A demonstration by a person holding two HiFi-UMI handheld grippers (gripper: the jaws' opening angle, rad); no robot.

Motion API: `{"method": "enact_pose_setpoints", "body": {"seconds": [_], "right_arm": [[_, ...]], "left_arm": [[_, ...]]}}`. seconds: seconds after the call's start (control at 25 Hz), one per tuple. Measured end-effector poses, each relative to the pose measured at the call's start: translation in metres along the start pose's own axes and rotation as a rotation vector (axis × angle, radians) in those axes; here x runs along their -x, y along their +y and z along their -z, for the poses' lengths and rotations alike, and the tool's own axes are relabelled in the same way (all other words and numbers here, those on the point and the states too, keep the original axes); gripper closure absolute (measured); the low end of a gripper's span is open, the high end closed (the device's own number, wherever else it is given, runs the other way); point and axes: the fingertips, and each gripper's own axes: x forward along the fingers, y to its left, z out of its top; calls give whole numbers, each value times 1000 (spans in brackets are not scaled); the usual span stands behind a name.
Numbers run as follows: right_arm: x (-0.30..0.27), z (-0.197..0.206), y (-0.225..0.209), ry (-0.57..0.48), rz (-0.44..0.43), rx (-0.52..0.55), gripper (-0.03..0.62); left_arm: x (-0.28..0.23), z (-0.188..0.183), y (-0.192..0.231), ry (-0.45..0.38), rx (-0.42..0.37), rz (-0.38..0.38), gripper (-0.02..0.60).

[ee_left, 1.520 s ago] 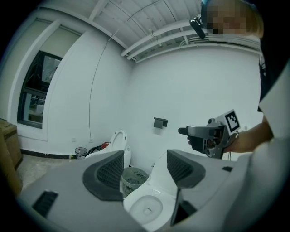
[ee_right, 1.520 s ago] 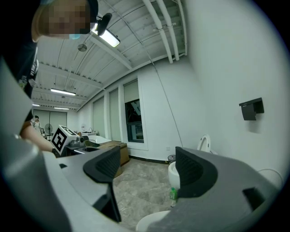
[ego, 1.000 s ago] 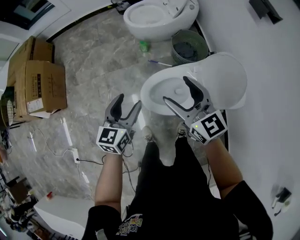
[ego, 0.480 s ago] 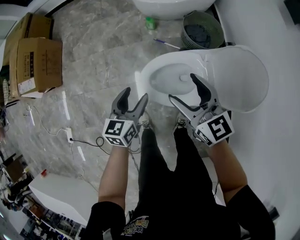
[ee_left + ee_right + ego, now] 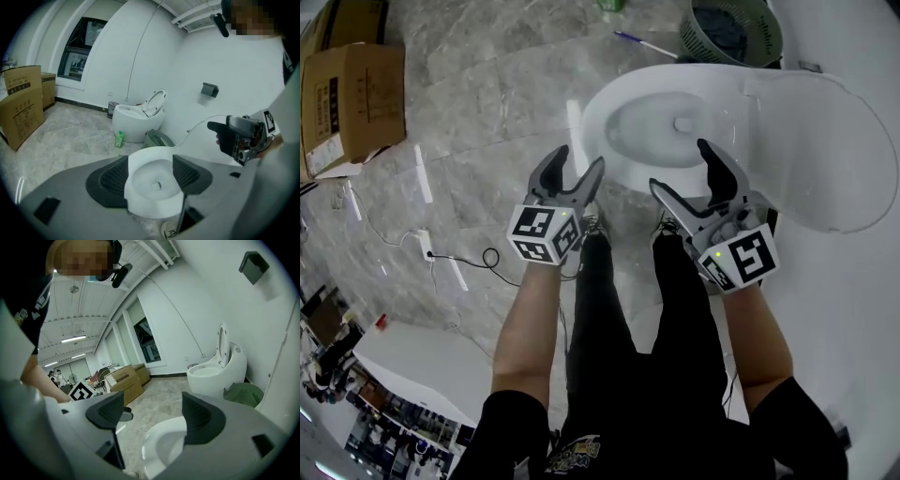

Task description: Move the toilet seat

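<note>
No word, brand or number could be read anywhere. The cardboard box [image 5: 356, 94] on the floor [image 5: 487, 94] carried dark print and a pale label on its side, both too small to make out. Its lines of print were blurred in the left gripper view as well. The left marker cube [image 5: 546, 234] on the left gripper [image 5: 578, 157] and the right marker cube [image 5: 741, 258] on the right gripper [image 5: 681, 166] bore black-and-white square patterns, not letters or digits. A coloured shirt print [image 5: 572, 452] on the person's black top was illegible.
</note>
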Motion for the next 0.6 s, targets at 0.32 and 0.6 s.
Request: {"method": "enact_pose_setpoints", "body": {"seconds": [0.32, 0.6], "right_arm": [[-40, 66, -4, 23, 1, -37, 215], [-63, 121, -5, 62, -4, -68, 215]], "left_arm": [[-44, 69, 47, 70, 59, -7, 307], [-81, 120, 82, 133, 102, -5, 307]]}}
